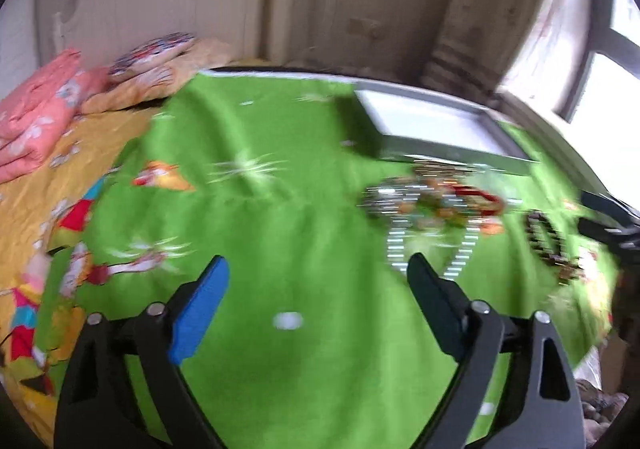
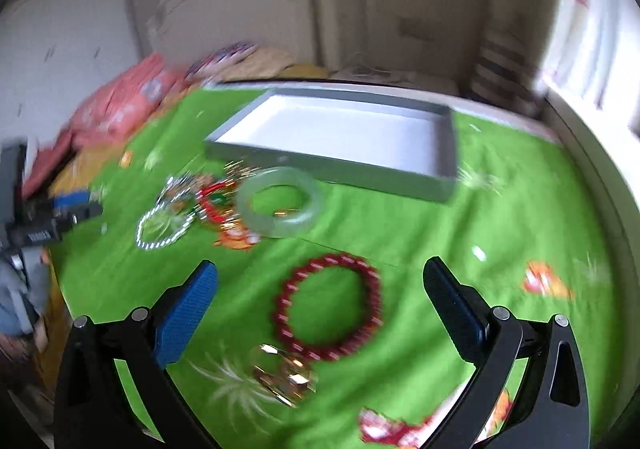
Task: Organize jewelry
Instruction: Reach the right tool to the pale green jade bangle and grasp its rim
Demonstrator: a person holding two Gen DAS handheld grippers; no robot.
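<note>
Covering a bed (image 1: pixel 48 185) by a white headboard (image 1: pixel 168 1), green cloth (image 2: pixel 400 233); both grippers' jaws spread, empty.

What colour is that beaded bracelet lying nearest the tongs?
Dark red, with pale flecks on the beads. The beaded bracelet shows best in the right wrist view.

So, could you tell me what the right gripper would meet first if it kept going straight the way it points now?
Most likely the red beaded bracelet, lying on the green cloth between the open right gripper jaws. Depth is hard to judge in the blur.
</note>
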